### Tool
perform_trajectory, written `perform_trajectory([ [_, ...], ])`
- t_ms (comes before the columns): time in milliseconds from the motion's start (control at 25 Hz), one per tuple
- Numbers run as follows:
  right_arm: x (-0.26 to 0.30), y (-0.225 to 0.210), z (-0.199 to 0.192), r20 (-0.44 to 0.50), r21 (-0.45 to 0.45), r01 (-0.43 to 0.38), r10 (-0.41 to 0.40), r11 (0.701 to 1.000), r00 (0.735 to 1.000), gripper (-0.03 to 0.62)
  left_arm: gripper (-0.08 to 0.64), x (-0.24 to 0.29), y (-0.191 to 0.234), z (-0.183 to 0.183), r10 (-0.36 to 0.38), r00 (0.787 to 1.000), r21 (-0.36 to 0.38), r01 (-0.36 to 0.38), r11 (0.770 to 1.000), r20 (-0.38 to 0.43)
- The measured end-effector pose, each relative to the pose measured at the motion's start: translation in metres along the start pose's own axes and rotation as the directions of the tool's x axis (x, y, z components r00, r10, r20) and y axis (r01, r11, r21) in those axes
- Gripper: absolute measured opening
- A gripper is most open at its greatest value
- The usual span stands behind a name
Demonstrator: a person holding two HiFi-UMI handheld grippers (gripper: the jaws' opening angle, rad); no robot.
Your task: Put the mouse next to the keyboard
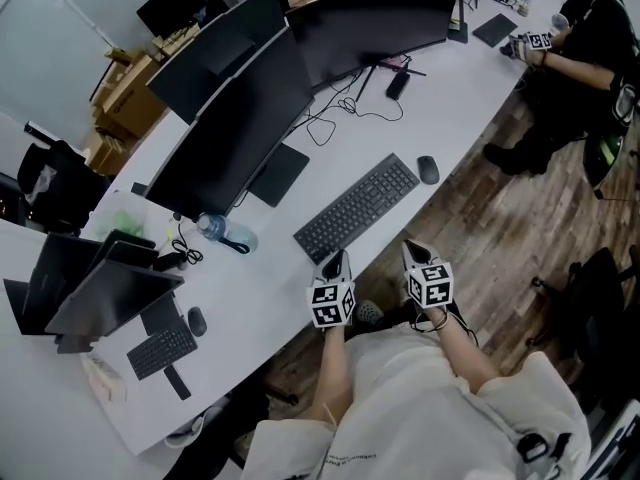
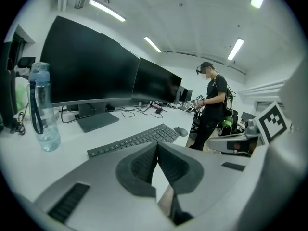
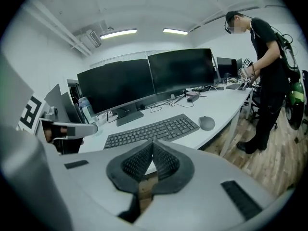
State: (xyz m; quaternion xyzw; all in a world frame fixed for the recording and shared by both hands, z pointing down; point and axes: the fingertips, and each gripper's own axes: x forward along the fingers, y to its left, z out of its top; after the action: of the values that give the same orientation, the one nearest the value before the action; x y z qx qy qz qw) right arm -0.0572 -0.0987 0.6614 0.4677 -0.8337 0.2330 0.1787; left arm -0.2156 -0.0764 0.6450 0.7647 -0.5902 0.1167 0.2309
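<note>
A dark grey mouse [image 1: 428, 169] lies on the white desk [image 1: 470, 78], just off the right end of the black keyboard [image 1: 357, 208]. Both grippers hover at the desk's front edge, short of the keyboard. My left gripper [image 1: 335, 261] is shut with nothing between its pads, near the keyboard's left end. My right gripper [image 1: 412, 251] is also shut and empty, below the keyboard's right half. The left gripper view shows the keyboard [image 2: 134, 141] and mouse [image 2: 181, 131] beyond the closed left gripper [image 2: 157, 146]. The right gripper view shows the keyboard [image 3: 151, 130], mouse [image 3: 207, 123] and closed right gripper [image 3: 153, 143].
Two large dark monitors [image 1: 240, 118] stand behind the keyboard, with cables [image 1: 345, 103] at their base. A water bottle [image 1: 213, 228] lies left of the keyboard. A laptop [image 1: 90, 288], small keyboard [image 1: 162, 350] and second mouse [image 1: 197, 320] sit far left. Another person [image 1: 590, 38] stands at the desk's far end.
</note>
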Motion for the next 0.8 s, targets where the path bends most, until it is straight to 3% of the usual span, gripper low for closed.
perform_trajectory([
  [280, 0.002, -0.004, 0.01, -0.002, -0.011, -0.02, 0.02, 1.0, 1.0, 0.008, 0.021, 0.001, 0.001, 0.014, -0.036, 0.999, -0.077, 0.038, 0.996, 0.035],
  [560, 0.007, -0.015, 0.014, -0.001, 0.03, 0.011, -0.011, 1.0, 1.0, 0.008, 0.021, 0.006, 0.001, 0.027, -0.045, 0.997, -0.053, 0.048, 0.997, 0.056],
  [800, 0.009, -0.013, 0.025, 0.021, 0.013, 0.009, -0.01, 1.0, 1.0, 0.008, 0.021, 0.007, 0.012, 0.027, -0.022, 0.999, -0.061, 0.025, 0.998, 0.037],
])
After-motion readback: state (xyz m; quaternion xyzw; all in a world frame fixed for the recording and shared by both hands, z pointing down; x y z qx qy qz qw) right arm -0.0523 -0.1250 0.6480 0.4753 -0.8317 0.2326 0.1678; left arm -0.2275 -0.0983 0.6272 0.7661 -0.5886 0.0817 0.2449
